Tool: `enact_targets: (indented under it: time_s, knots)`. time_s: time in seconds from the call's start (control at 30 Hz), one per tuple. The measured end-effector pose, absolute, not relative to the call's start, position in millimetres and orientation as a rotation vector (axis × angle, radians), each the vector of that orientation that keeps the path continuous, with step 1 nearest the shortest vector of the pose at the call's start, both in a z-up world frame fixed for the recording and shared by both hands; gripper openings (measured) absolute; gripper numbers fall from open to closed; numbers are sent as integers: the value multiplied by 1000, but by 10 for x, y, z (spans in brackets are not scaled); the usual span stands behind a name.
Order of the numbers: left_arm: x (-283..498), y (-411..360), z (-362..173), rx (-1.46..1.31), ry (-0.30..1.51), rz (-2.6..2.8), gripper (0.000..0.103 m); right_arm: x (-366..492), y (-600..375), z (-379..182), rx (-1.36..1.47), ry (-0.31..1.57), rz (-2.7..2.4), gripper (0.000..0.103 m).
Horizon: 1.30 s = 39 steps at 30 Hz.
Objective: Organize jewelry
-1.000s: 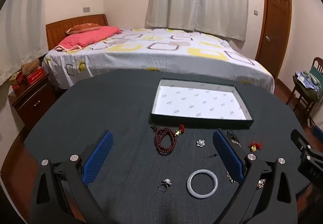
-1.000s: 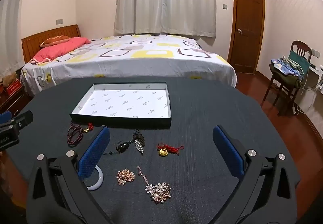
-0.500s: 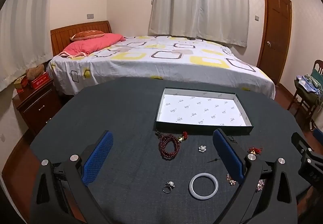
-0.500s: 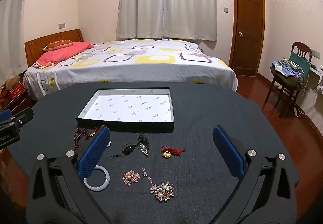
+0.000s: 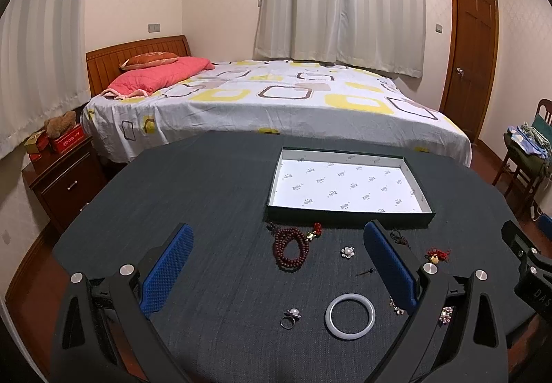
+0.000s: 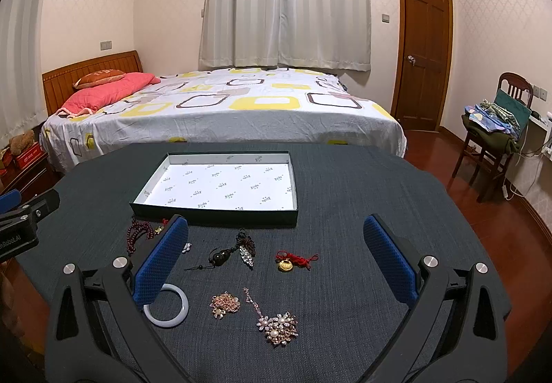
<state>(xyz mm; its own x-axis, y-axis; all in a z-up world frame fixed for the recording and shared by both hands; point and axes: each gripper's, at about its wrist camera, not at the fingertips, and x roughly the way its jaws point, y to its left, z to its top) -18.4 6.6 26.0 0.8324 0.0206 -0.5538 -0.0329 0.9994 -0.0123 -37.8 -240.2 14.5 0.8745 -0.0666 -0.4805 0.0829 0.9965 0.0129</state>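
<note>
The left gripper (image 5: 277, 259) hangs above the dark table (image 5: 207, 193), jaws spread wide and holding nothing. Between its fingers lie the red bead bracelet (image 5: 291, 248) at twelve o'clock, a pearl ring (image 5: 291, 316) at six and a white bangle (image 5: 349, 315) at five. The right gripper (image 6: 276, 253) — likewise spread, empty — frames a gold charm on red cord (image 6: 289, 262) and a pearl brooch (image 6: 277, 328). The tray (image 6: 220, 212) sits at twelve, bare.
</note>
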Motion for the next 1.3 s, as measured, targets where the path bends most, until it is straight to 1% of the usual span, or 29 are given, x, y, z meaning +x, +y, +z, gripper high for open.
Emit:
enact_targets:
  time_s: [1.3]
  knots:
    - [-180, 83, 232, -21, 589, 27, 96, -382, -2388, 129, 31, 500, -75, 99]
